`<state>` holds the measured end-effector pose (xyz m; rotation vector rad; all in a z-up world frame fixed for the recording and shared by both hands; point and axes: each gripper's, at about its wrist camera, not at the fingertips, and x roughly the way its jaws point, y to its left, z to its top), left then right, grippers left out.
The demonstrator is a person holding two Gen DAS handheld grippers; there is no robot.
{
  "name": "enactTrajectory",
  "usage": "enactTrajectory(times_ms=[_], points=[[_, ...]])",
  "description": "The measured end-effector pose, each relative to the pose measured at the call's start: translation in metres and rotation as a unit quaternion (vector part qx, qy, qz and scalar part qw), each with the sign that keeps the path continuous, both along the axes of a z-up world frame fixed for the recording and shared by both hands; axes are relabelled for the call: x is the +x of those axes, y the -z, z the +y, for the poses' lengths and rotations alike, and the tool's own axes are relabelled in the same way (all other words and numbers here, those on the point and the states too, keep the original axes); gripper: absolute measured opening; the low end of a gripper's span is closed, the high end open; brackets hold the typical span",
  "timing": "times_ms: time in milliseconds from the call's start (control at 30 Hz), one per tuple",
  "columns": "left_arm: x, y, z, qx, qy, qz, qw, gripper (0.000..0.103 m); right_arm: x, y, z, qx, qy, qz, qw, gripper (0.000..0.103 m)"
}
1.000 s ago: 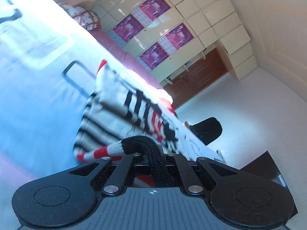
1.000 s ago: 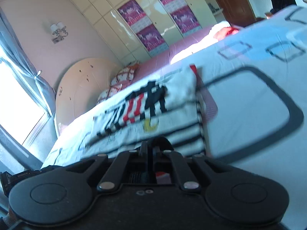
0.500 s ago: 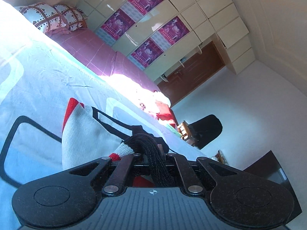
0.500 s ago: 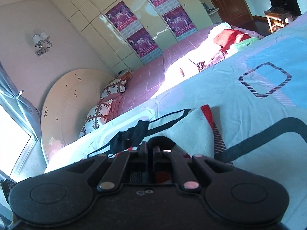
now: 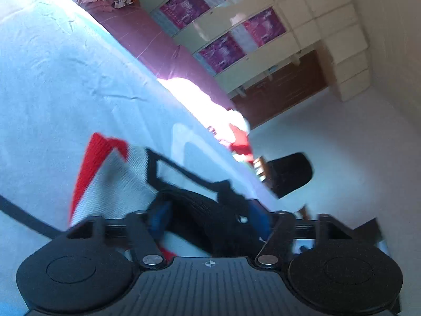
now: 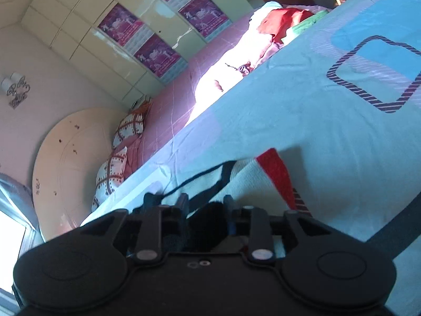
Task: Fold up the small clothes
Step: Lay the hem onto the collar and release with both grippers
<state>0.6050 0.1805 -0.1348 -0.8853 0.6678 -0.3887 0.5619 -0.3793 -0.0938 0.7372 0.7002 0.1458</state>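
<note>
A small white knit garment (image 5: pixel 113 181) with red trim and black edging lies on the light blue bedspread (image 5: pixel 52 79). My left gripper (image 5: pixel 208 218) has its jaws spread apart, with the garment's black ribbed edge (image 5: pixel 205 210) lying loosely between them. The garment also shows in the right wrist view (image 6: pixel 252 181), with its red corner pointing away. My right gripper (image 6: pixel 208 213) has its jaws apart too, with black fabric between them on the bedspread (image 6: pixel 315 100).
Patterned pillows (image 6: pixel 115 163) and a round headboard (image 6: pixel 65 163) lie at the bed's head. A pile of red and white clothes (image 6: pixel 279 23) sits on the pink sheet by the cupboards (image 6: pixel 131 26). A dark chair (image 5: pixel 289 173) stands beyond the bed.
Both grippers carried the garment's edge forward over itself and lowered it onto the bed. Both have opened from a shut grip on the black edge.
</note>
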Motion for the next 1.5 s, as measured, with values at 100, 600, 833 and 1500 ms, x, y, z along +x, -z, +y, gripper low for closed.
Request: enactTrajectory(times_ms=[100,600,833,1500], points=[[0.004,-0.002,0.007,-0.028,-0.046,-0.012,0.9985,0.097,0.0,-0.002,-0.007,0.004,0.009,-0.017,1.0,0.042],[0.021,-0.038,-0.031,0.322,0.113,-0.031,0.9393,0.059,0.022,-0.011,0.047,-0.202,-0.123,-0.03,0.971,0.041],[0.017,-0.045,-0.033,0.344,0.123,-0.032,0.9305,0.004,0.021,-0.017,0.08,-0.297,-0.148,-0.038,0.943,0.006],[0.002,-0.028,-0.009,0.318,0.034,-0.032,0.9468,0.01,0.019,-0.02,0.062,-0.324,-0.09,-0.044,0.941,0.027]])
